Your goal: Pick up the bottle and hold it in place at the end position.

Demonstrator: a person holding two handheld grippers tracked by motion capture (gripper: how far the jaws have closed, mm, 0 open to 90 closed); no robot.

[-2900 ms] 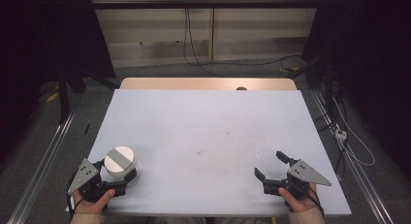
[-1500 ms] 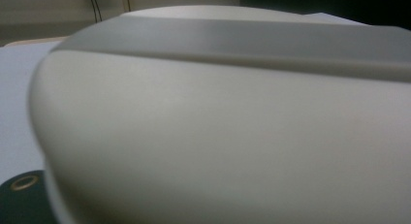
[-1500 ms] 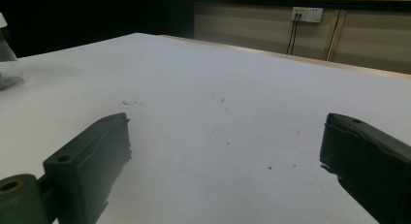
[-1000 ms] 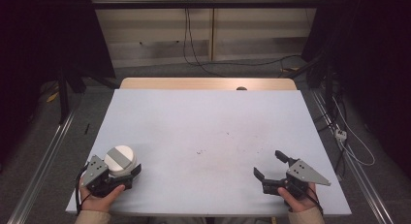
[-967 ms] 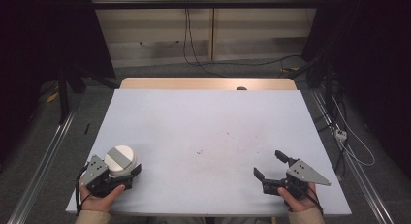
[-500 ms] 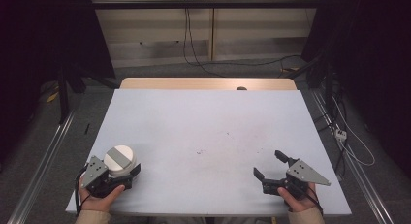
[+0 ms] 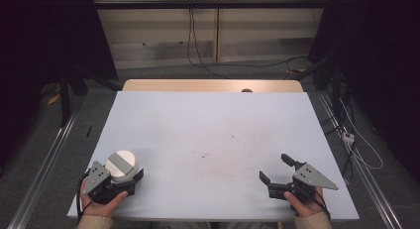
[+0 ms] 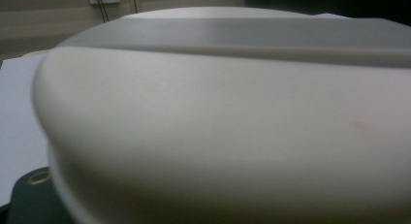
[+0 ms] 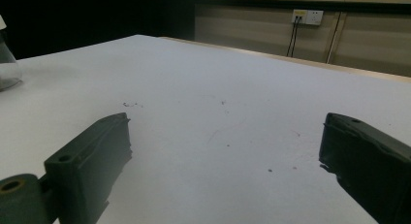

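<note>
At the counter's (image 7: pixel 213 130) near-left corner, the left gripper (image 7: pixel 130 178) pinches a round white lidded container (image 7: pixel 122 164) (grey band across its top). The right gripper (image 7: pixel 277 170) rests near-right, jaws spread, empty. The step looks like carrying; next likely calls for a steady placement.

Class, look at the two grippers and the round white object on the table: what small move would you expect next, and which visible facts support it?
Probably the left gripper carries the round white object inward toward mid-table. The object sits in its jaws at the near left corner of the table, pressed close to its camera. The right gripper rests open, with nothing between its jaws.
</note>
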